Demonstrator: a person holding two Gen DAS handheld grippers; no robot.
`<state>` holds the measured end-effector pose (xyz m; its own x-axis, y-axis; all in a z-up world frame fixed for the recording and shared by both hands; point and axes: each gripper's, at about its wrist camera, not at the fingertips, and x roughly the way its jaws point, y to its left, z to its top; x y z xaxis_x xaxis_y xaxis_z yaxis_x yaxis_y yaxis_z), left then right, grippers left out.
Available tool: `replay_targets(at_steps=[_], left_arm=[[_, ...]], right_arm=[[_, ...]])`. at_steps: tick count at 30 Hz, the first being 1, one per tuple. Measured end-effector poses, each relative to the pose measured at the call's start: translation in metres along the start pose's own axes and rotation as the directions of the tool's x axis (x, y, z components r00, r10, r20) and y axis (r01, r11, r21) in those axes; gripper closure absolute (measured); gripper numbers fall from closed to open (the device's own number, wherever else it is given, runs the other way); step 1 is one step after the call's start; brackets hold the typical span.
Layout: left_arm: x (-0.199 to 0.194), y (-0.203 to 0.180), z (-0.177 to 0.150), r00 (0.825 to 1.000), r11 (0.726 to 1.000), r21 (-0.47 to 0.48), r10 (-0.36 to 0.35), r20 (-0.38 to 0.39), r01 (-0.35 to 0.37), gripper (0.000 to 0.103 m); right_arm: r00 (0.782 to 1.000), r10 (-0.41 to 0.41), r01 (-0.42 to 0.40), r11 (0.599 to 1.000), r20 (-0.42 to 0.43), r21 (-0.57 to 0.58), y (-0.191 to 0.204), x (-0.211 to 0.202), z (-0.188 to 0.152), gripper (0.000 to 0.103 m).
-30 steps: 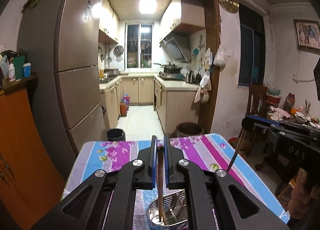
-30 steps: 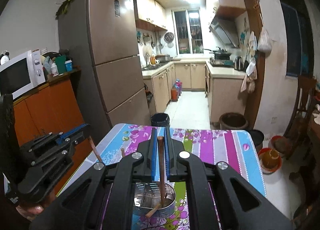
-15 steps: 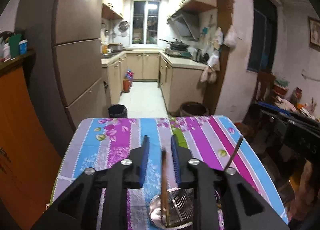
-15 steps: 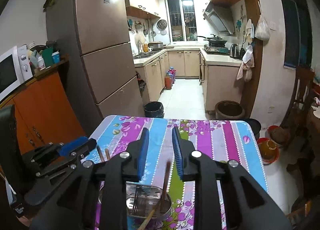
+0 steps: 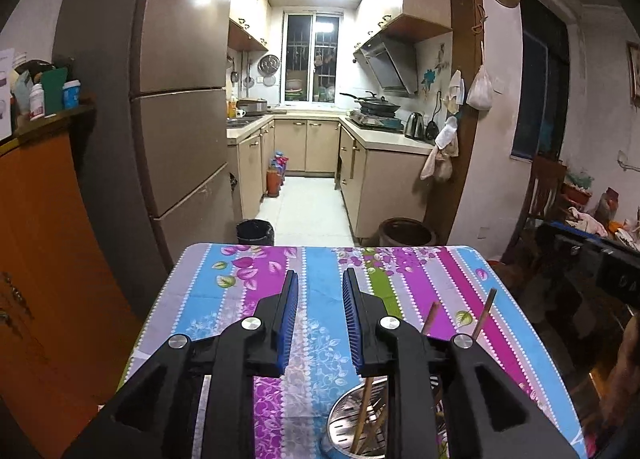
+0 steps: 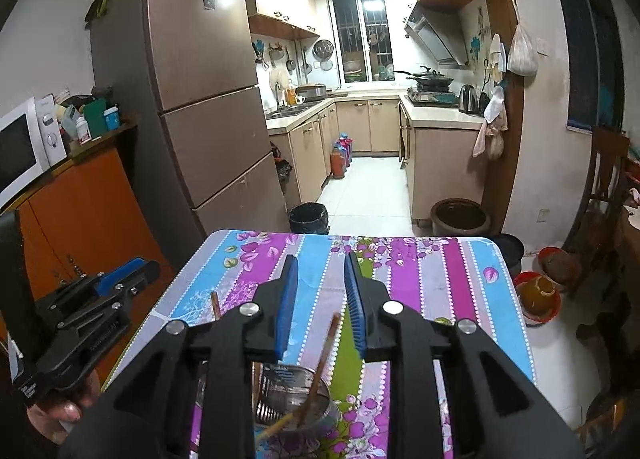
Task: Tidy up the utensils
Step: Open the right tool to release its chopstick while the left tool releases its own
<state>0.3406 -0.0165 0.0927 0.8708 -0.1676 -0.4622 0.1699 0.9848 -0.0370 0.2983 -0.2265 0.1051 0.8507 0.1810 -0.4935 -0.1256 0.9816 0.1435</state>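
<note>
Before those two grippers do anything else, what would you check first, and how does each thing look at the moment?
1. Left gripper empty: ok, its blue pads stand apart with only tablecloth between them.
2. Right gripper free of the chopstick: ok, the stick leans below the open pads, untouched.
3. Chopsticks inside the metal holder: ok, several stand in it, tilted.
4. Holder upright on the table: ok.
5. More utensils left to sort: cannot tell, the gripper bodies hide the near tabletop.
6. The two grippers apart from each other: ok, the left one sits well to the side in the right wrist view.
</note>
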Motion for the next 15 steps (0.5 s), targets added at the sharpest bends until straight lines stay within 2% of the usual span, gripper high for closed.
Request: replay_targets(at_steps=[8, 12, 15], left_arm=[[-0.029, 0.022, -0.033, 1.000, 1.000, -0.020, 0.003, 0.002, -0.003, 0.078], [-0.047, 0.025, -0.054, 1.000, 0.999, -0.030, -0.024, -0.014, 0.023, 0.078], [-0.065, 0.026, -0.082, 0.998, 0.999, -0.014, -0.046, -0.035, 0.046, 0.078]], right_arm=[[1.000, 0.017, -0.017, 1.000, 0.017, -0.003, -0.017, -0.038, -0.026, 0.080], [0.999, 0.040, -0.040, 0.999, 0.007, -0.005, -0.018, -0.053, -0.043, 0.080], [0.998, 0.070, -0.070, 0.997, -0.001, -0.026, -0.011, -0.068, -0.067, 0.080]])
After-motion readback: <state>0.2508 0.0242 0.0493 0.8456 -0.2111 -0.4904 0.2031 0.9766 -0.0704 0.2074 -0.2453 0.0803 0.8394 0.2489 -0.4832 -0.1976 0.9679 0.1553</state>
